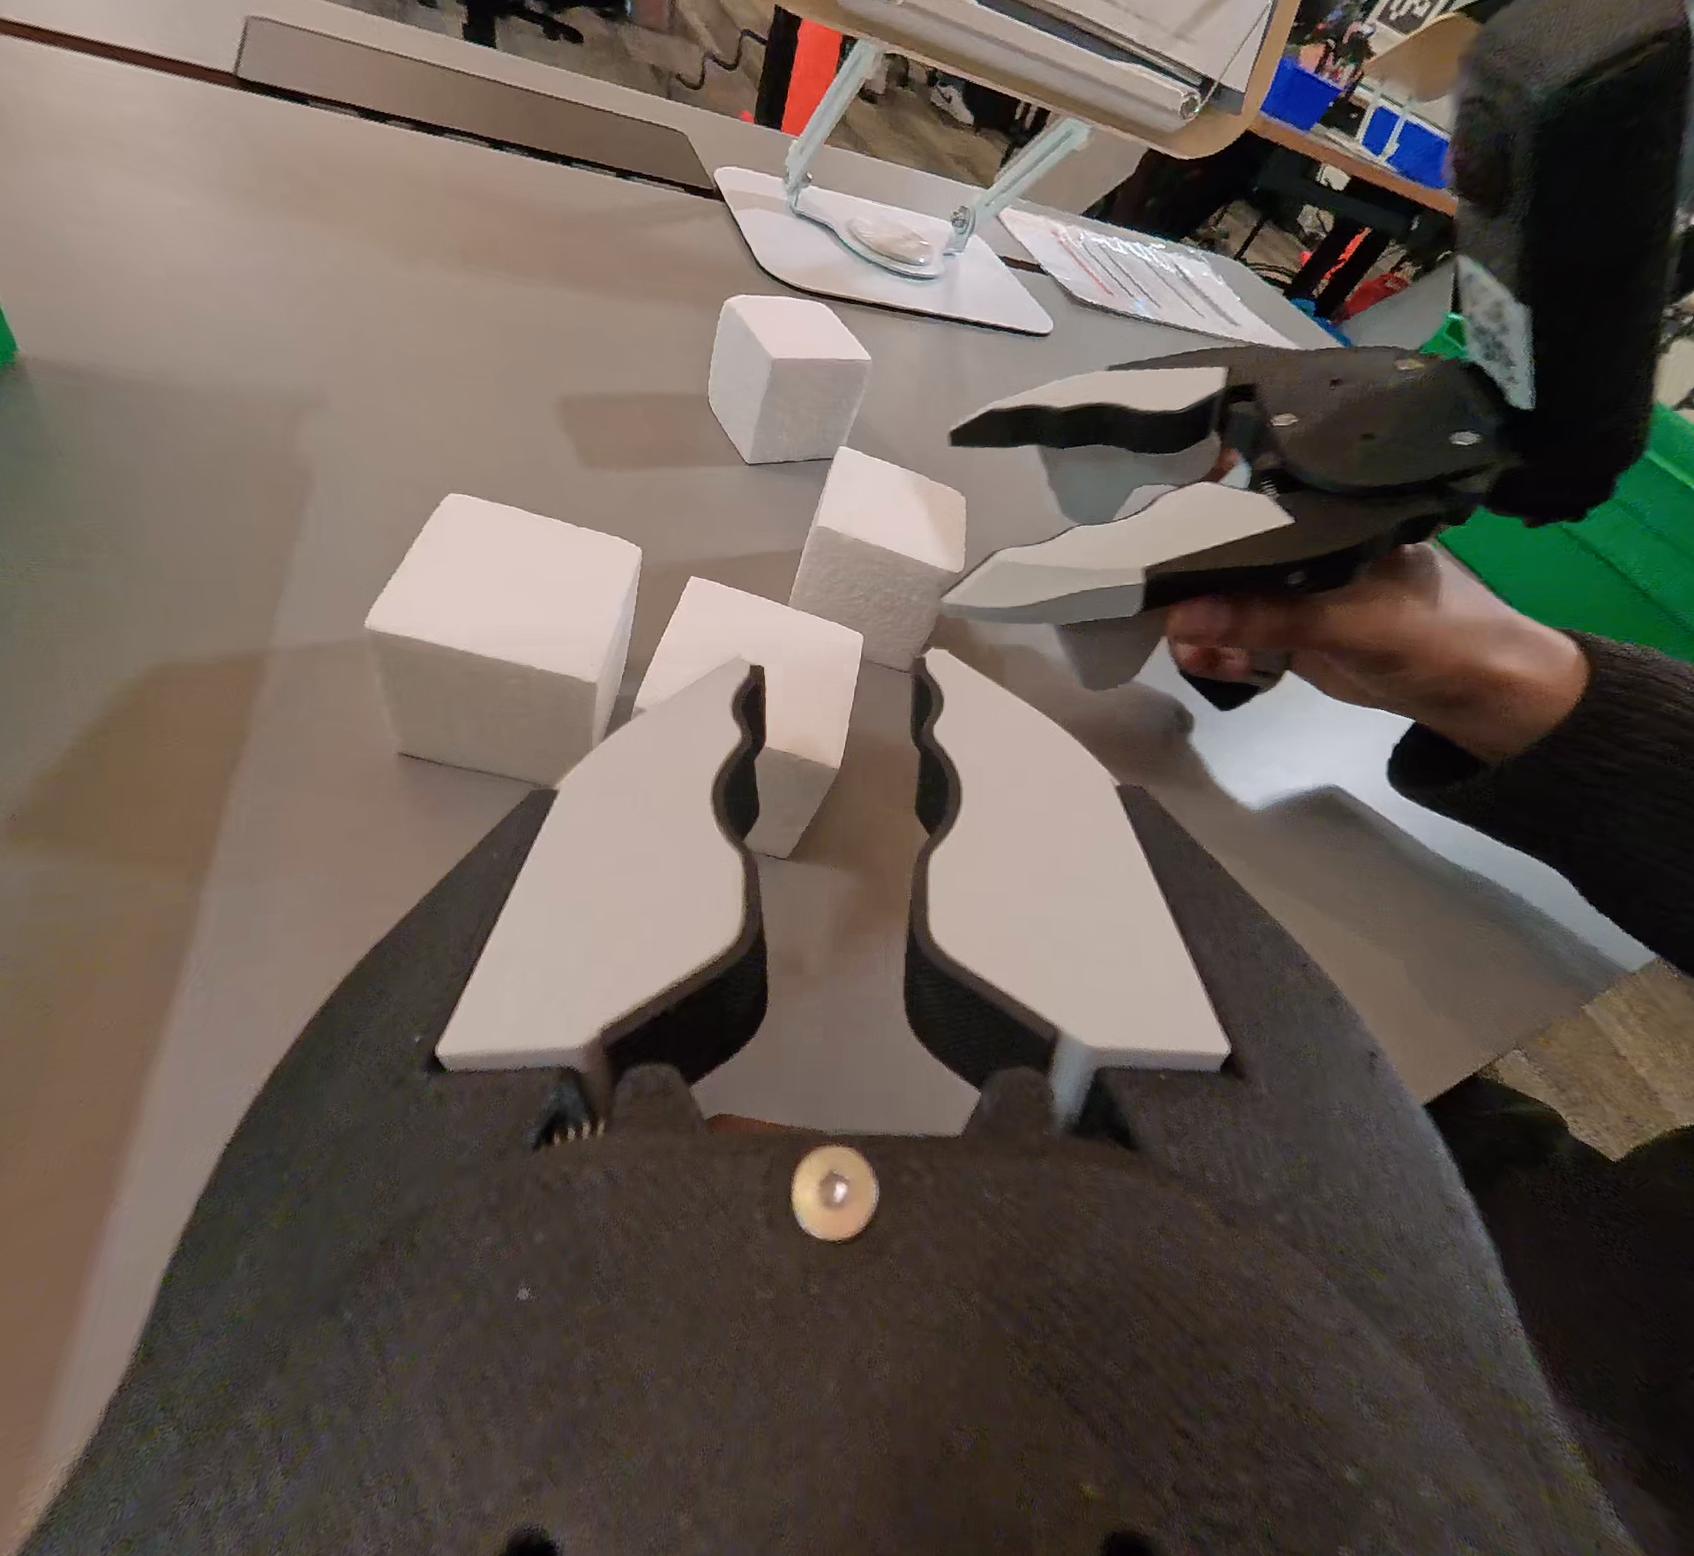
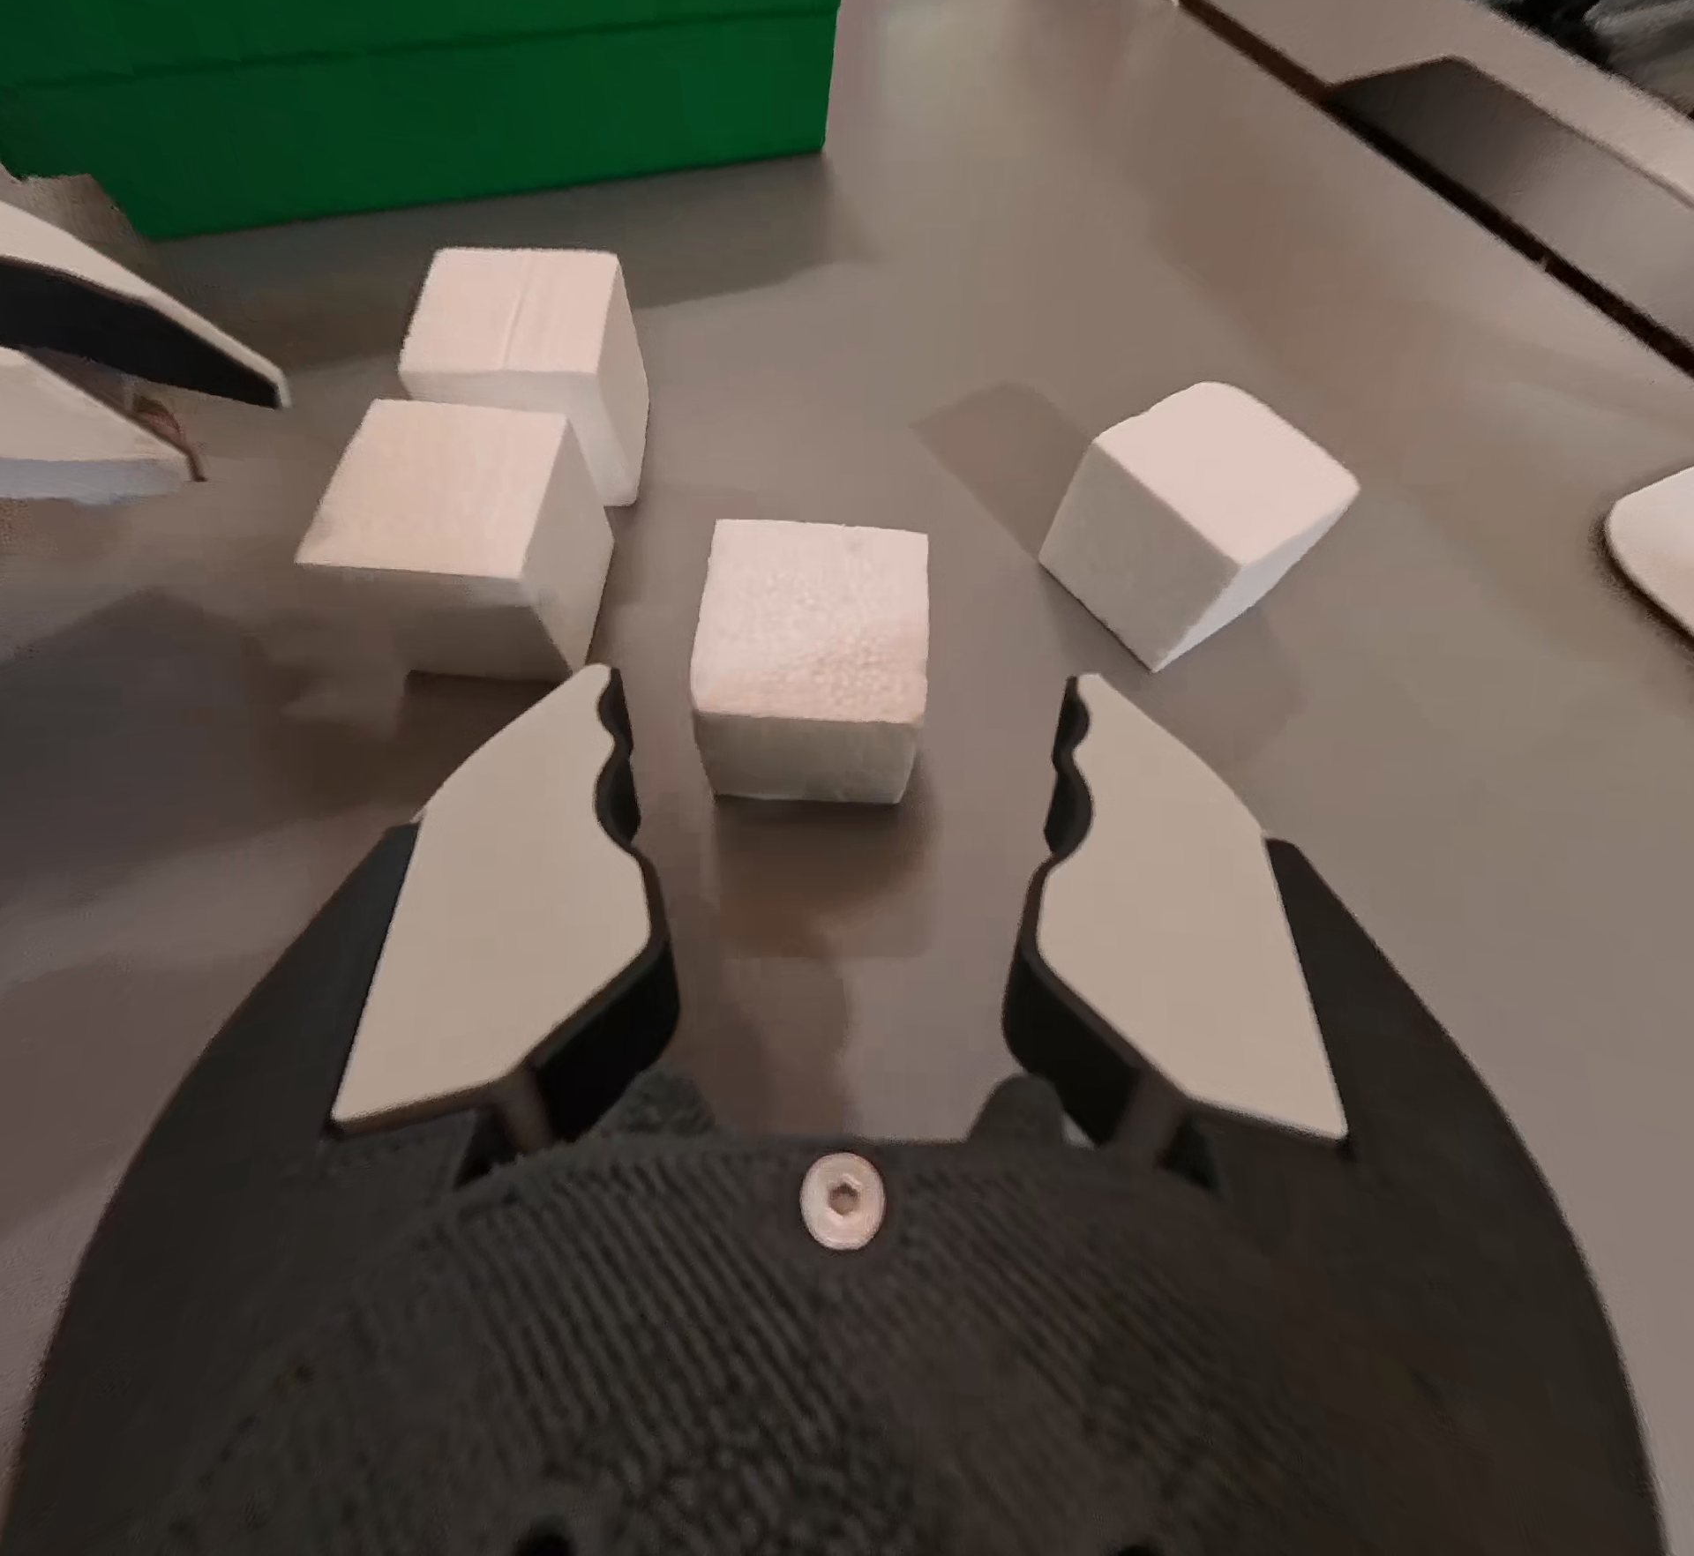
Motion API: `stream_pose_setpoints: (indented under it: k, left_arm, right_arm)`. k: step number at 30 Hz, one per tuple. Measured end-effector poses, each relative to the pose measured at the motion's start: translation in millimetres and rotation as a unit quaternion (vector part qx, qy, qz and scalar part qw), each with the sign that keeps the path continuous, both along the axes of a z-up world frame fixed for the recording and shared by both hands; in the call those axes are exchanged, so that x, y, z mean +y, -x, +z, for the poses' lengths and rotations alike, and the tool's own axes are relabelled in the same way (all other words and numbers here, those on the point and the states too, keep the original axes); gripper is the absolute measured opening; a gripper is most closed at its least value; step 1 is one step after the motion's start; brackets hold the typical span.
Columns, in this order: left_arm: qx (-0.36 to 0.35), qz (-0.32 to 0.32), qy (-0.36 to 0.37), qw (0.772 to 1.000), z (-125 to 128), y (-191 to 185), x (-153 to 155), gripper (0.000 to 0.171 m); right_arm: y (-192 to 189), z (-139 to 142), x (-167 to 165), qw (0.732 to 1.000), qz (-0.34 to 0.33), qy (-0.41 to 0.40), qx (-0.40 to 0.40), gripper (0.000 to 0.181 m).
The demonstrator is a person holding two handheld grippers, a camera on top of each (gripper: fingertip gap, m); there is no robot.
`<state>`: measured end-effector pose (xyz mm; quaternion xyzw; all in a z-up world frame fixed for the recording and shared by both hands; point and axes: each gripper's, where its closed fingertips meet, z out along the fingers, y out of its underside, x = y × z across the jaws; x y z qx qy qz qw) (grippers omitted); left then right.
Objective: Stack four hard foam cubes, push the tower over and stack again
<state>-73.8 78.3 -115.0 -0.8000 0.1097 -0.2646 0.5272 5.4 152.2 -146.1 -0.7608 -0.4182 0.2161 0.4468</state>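
Four white foam cubes sit loose on the grey worktop (image 2: 1054, 247), none stacked or held. The right tool (image 2: 843, 687) hangs with fingers wide apart just short of the nearest cube (image 2: 811, 660), lower centre of its view. The left tool (image 1: 834, 669) stands apart and empty over another cube (image 1: 779, 687). A document stand (image 1: 1008, 0) fills the upper right (its sheet bears print, left unquoted).
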Motion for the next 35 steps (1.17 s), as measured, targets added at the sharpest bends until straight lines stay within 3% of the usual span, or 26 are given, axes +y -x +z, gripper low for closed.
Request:
stream_pose_setpoints:
  k: [3, 5, 6, 10, 17, 21, 24, 29, 35]
  left_arm:
    - [0.001, 0.000, -0.001, 1.000, 0, 0, 0, 0.031]
    - [0.005, -0.002, -0.002, 1.000, 0, -1, 0, 0.031]
    - [0.005, -0.003, 0.000, 1.000, -1, -1, -1, 0.031]
    - [0.004, -0.005, 0.004, 1.000, -2, -2, -1, 0.031]
    - [0.014, -0.013, -0.008, 1.000, -1, -5, -2, 0.029]
    - [-0.004, -0.054, 0.012, 0.998, -4, -20, -9, 0.029]
    - [-0.017, -0.072, 0.017, 0.997, -4, -28, -11, 0.029]
    - [-0.006, -0.083, 0.017, 0.996, -5, -32, -12, 0.030]
    - [-0.012, -0.101, 0.035, 0.994, -10, -38, -16, 0.030]
  right_arm:
    - [5, -16, 8, 0.999, -0.009, 0.016, -0.035, 0.087]
    - [5, -18, 15, 0.999, -0.023, 0.000, -0.046, 0.071]
    - [4, -16, 15, 0.999, -0.024, -0.007, -0.044, 0.057]
    - [-6, 5, 8, 1.000, -0.009, -0.020, 0.003, 0.054]
    - [-78, 46, 0, 0.996, -0.037, -0.074, 0.039, 0.054]
    - [-120, 40, -6, 0.991, -0.041, -0.131, -0.008, 0.054]
    - [-124, 32, -14, 0.990, -0.006, -0.137, -0.025, 0.054]
    - [-97, 10, -44, 0.991, 0.101, -0.084, -0.031, 0.054]
    - [-83, 0, -64, 0.986, 0.159, -0.041, -0.021, 0.054]
